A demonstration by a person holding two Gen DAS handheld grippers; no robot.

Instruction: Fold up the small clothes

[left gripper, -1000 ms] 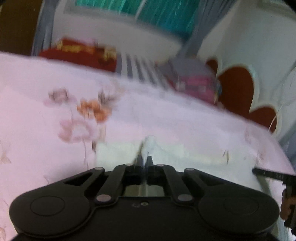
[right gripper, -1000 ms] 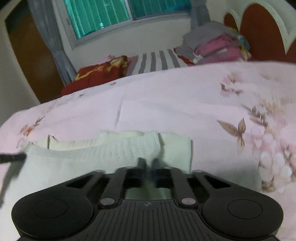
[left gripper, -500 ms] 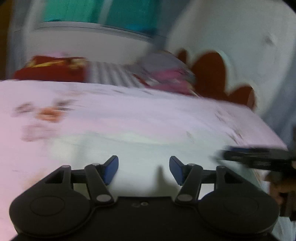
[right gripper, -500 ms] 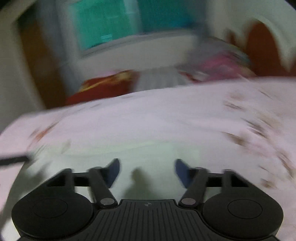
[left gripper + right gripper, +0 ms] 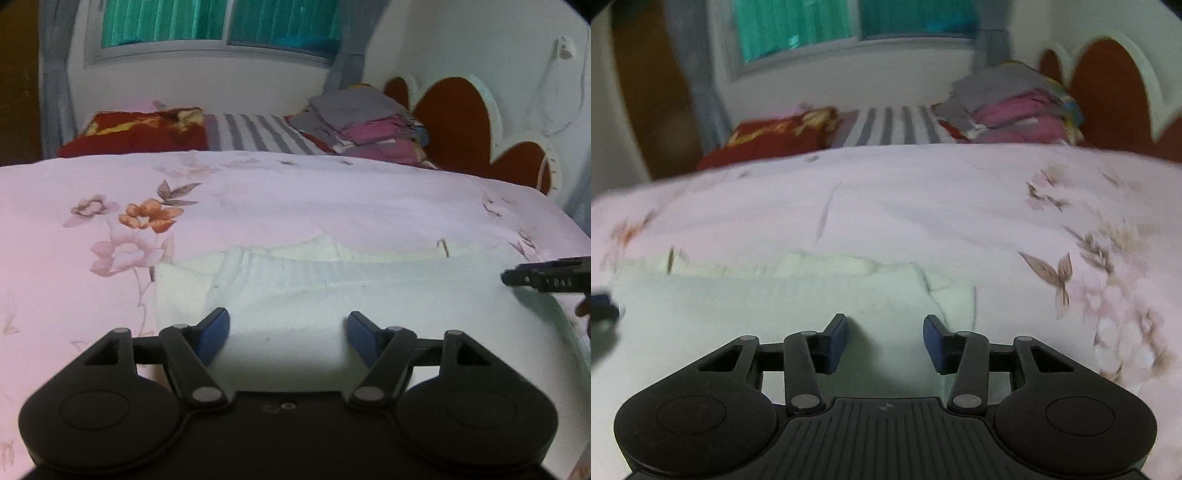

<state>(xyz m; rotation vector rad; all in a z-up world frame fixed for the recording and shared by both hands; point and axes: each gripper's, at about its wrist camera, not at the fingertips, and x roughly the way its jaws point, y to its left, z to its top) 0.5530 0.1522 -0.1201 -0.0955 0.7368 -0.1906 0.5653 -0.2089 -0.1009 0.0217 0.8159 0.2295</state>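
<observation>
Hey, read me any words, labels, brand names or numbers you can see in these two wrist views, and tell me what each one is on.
No text can be read in either view.
Right claw, seen from the left wrist: faint pale marks on its black side, too small and blurred to read.
Left claw body: a small embossed mark, not legible.
Right claw body, in its own view: only a small round crosshair symbol, no letters.
Bedsheet: flowers only, no words.

Left hand-held gripper point(image 5: 288, 330) just opened wider; right hand-held gripper point(image 5: 884, 338) seemingly open.
</observation>
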